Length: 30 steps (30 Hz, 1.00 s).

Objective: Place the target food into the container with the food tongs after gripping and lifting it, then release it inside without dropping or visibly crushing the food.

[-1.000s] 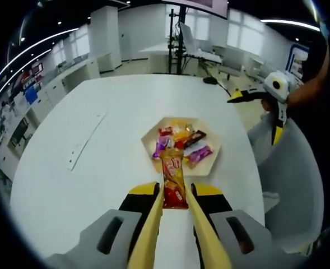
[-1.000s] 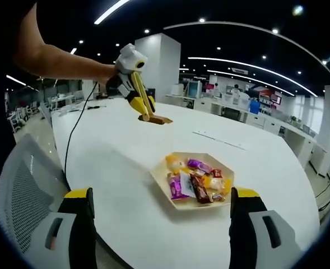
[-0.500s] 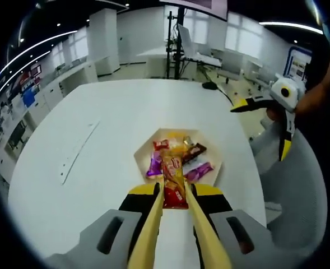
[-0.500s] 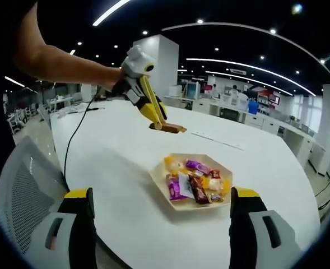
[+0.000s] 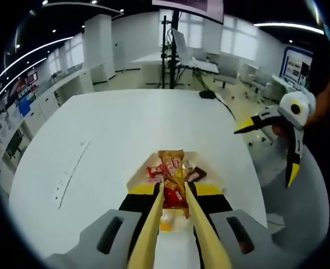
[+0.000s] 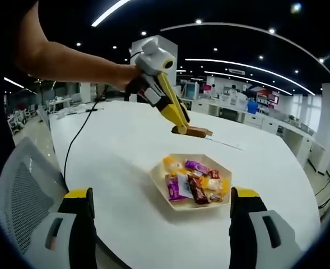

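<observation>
Snack packet (image 5: 173,178) gripped, lifted, held between closed left gripper (image 5: 174,193) jaws above hexagonal tray (image 6: 160,182). Lowering and release left. Right gripper (image 6: 159,235) held wide open, nothing gripped.

Snack bar (image 5: 173,182): red-and-orange wrapped, clamped lengthwise between tong-like jaws, held above the tray.
Tray (image 6: 163,186): pale, hexagonal, on white table, holding assorted wrapped sweets.

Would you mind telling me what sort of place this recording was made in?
Probably an open-plan office or lab: a large white table, a mesh office chair, long ceiling strip lights and rows of desks in the background.
</observation>
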Motion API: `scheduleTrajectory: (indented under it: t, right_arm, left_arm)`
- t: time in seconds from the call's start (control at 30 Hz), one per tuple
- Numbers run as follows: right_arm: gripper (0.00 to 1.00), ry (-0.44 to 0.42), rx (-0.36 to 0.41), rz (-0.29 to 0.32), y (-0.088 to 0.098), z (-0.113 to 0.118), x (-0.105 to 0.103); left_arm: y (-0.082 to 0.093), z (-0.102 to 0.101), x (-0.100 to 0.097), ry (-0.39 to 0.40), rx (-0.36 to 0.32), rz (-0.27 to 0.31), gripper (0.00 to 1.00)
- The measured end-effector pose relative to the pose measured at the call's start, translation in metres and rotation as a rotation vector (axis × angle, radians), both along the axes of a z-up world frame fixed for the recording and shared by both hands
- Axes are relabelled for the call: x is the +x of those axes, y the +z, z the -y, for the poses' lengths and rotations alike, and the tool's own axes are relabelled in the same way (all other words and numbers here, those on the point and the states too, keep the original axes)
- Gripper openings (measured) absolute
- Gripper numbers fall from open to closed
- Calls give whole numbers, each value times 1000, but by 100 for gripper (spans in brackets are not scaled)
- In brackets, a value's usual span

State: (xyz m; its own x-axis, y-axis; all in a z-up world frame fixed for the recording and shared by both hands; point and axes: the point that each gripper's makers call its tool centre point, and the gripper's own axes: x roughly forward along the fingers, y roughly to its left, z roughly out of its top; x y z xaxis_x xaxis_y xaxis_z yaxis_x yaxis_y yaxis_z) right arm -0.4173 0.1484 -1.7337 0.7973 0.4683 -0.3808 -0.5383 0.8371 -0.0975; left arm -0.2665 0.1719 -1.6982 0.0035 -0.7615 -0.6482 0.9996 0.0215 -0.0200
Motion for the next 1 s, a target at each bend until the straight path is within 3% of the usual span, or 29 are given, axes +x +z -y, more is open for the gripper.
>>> scheduleTrajectory:
  t: [0.3,0.7,0.8,0.9,1.0]
  right_arm:
    - [100,-8,5,5,2,2,1]
    - [100,-8,4,5,2,1,0]
    - [100,-8,5,5,2,1,0]
    - [100,-9,5,6,2,1,1]
    - [100,-6,4,4,2,1,1]
  left_arm:
    - [6,19,0,-16,-6,14,19]
    - [6,20,0,-20,-14,24,21]
    - [-1,20,5,-22,-18,79,24]
    - [-1,18,2,-17,-35,56,25]
    - [-1,17,4,-13,-35,68,25]
